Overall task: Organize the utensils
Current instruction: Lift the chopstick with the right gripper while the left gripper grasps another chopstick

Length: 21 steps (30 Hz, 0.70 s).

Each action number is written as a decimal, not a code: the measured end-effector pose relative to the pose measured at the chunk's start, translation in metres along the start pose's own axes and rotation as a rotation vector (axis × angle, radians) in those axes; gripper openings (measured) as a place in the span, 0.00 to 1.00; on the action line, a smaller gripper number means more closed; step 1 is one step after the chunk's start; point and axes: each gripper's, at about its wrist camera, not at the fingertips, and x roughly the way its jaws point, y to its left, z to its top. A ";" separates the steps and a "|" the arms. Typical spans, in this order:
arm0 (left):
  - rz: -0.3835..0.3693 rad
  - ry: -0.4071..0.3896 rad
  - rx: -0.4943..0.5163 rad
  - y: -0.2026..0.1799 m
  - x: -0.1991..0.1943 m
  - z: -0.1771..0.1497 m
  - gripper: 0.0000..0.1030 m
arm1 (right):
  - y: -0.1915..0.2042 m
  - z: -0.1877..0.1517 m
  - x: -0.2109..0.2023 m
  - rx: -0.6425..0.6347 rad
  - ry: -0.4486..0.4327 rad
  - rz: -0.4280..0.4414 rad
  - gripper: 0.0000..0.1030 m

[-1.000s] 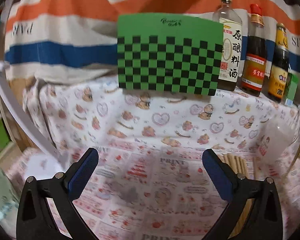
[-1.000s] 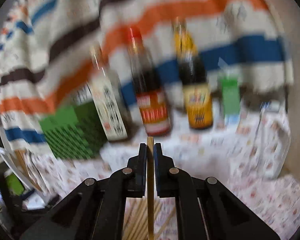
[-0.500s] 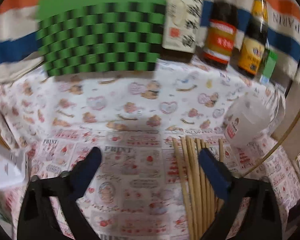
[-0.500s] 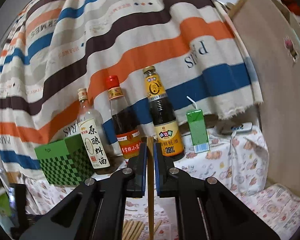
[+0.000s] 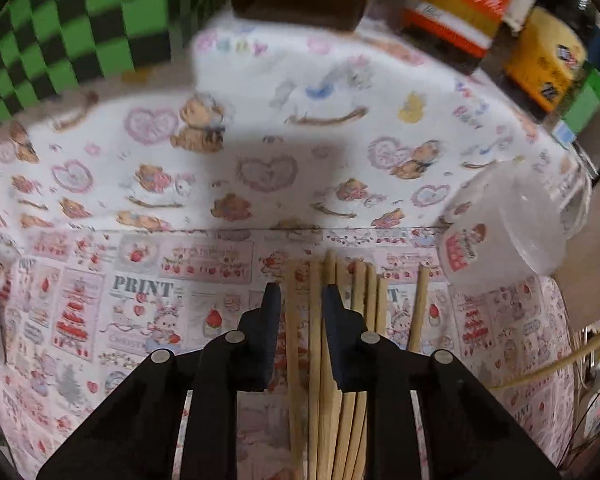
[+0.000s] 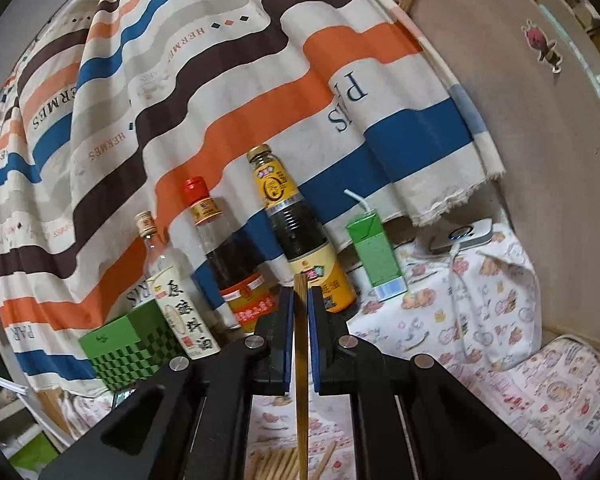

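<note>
Several wooden chopsticks point(image 5: 364, 304) lie side by side on the patterned cloth point(image 5: 140, 184). My left gripper point(image 5: 300, 292) points down over their left edge. Its jaws are closing, with two of the chopsticks showing in the gap and the pads not pressing them. A translucent plastic cup point(image 5: 504, 224) lies on its side at the right of the pile. My right gripper point(image 6: 299, 296) is held level above the table, shut on a single chopstick point(image 6: 301, 360) that stands upright between its pads. Below it, part of the pile of chopsticks point(image 6: 276, 460) is visible.
A green checkered box point(image 6: 128, 344) and three sauce bottles point(image 6: 232, 256) stand along the back under a striped cloth. A green drink carton point(image 6: 374, 256) and a white device point(image 6: 464, 234) sit further right. A brown board point(image 6: 520, 160) closes off the right side.
My left gripper swung right and tipped down over the chopsticks, and its jaws narrowed from wide open to a small gap. The right gripper drifted and rolled a little, still holding its chopstick.
</note>
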 end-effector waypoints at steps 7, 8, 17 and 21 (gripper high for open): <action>0.039 0.085 0.018 -0.007 0.034 0.000 0.18 | -0.005 -0.003 0.005 -0.003 -0.002 -0.040 0.08; 0.044 0.067 0.013 -0.006 0.035 -0.002 0.17 | -0.005 -0.004 0.005 -0.006 -0.005 -0.046 0.08; 0.074 0.074 -0.007 -0.002 0.044 0.003 0.09 | -0.005 -0.007 0.006 -0.001 0.005 -0.042 0.08; 0.064 0.089 0.014 -0.002 0.046 0.012 0.09 | -0.005 -0.007 0.007 -0.005 0.000 -0.052 0.08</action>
